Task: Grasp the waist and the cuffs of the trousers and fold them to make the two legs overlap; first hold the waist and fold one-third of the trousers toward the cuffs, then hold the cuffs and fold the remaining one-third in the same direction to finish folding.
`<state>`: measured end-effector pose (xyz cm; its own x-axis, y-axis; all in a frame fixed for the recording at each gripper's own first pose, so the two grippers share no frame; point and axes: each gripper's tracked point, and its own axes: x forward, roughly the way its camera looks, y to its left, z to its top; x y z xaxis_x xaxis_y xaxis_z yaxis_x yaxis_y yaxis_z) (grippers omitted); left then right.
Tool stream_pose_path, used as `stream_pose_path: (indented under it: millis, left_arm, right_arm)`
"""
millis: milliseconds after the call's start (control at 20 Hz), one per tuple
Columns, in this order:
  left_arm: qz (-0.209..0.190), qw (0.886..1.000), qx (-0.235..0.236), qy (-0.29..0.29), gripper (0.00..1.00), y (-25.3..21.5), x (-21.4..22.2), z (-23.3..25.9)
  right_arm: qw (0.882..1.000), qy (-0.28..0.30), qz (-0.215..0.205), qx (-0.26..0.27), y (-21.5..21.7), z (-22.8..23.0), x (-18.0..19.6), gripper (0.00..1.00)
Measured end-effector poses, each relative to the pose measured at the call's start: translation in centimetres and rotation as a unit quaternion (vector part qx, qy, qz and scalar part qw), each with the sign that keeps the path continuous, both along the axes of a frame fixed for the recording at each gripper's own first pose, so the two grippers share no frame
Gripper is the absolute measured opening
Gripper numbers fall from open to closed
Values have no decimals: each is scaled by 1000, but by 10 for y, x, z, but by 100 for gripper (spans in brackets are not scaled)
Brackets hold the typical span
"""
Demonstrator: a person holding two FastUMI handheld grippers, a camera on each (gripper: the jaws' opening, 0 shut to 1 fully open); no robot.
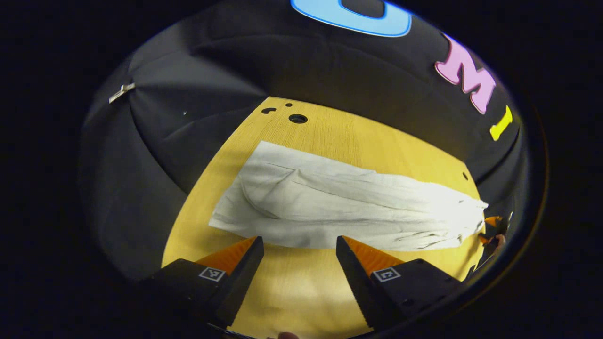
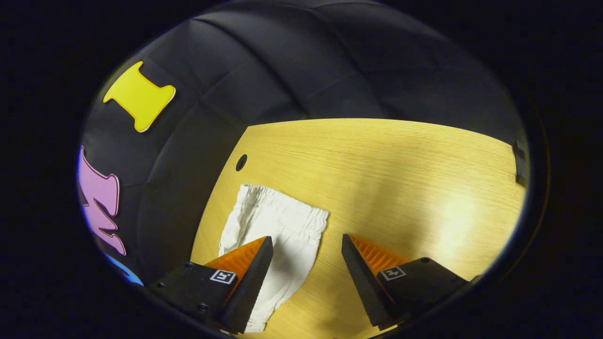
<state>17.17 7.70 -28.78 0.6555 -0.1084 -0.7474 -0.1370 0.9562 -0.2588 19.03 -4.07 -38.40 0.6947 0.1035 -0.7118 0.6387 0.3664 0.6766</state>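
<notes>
The trousers (image 1: 339, 207) lie flat on the yellow wooden table (image 1: 301, 292), one pale, creased garment stretched lengthwise across it. In the left gripper view the cuff end sits far and to the left, and the waist end runs off to the right. In the right gripper view I see the gathered waistband (image 2: 282, 212), lying near the table's left edge.

I hold my left gripper (image 1: 299, 245) low over the near edge of the table, tilted down and pointing toward the middle of the trousers. Its two fingers are spread wide apart with nothing between them; their tips sit just short of the cloth's near edge, over bare wood.

I hold my right gripper (image 2: 307, 245) above the waist end, also angled down. Its jaws are wide open and grip nothing. Its left finger (image 2: 252, 273) overlaps the white cloth in the view, though I cannot tell whether it touches; the right finger is over bare table.

At the far right of the left gripper view, a small part of my other gripper shows beside the waist end.

I count one pair of trousers, one table, two grippers, and a few small round holes (image 1: 297, 118) in the table near its far edge.
</notes>
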Motion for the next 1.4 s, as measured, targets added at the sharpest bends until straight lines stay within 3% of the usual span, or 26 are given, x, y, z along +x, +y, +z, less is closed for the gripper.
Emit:
stream_pose_path:
  millis: [250, 350, 450, 500, 550, 600, 650, 700, 950, 1250, 1300, 1400]
  left_arm:
    - [54, 996, -70, 13, 97, -6, -7, -12]
    - [82, 991, -101, 20, 97, -6, -9, -19]
    - [109, 986, -124, 23, 92, -4, -7, -24]
    - [122, 983, -134, 23, 97, -3, -4, -25]
    - [134, 980, -146, 23, 97, -3, -1, -27]
    - [148, 976, -158, 23, 97, -3, 2, -28]
    - [163, 972, -169, 26, 97, -2, 5, -32]
    - [179, 967, -180, 30, 92, 1, 8, -36]
    - [251, 941, -227, 26, 92, 14, 37, -48]
    - [274, 946, -167, 51, 88, 26, 61, -60]
    - [276, 947, -152, 55, 80, 28, 64, -62]
    - [284, 948, -130, 58, 48, 34, 66, -69]
  right_arm:
    - [999, 41, -11, -22, 5, -10, 24, 94]
    - [997, 66, -3, -51, 1, -16, 17, 84]
    - [993, 85, 14, -80, -3, -15, 11, 72]
    - [992, 93, 29, -85, -3, -16, 10, 65]
    - [992, 93, 38, -78, 1, -13, 9, 48]
    - [993, 89, 31, -77, -3, -9, 11, 22]
    - [993, 86, 34, -72, 0, -13, 14, 22]
    - [993, 78, 41, -78, -1, -11, 14, 13]
    - [993, 59, 67, -78, 2, -15, 15, 13]
    - [994, 56, 65, -74, 1, -14, 14, 14]
    - [994, 53, 63, -71, 0, -14, 15, 14]
    - [995, 47, 57, -64, -1, -14, 14, 13]
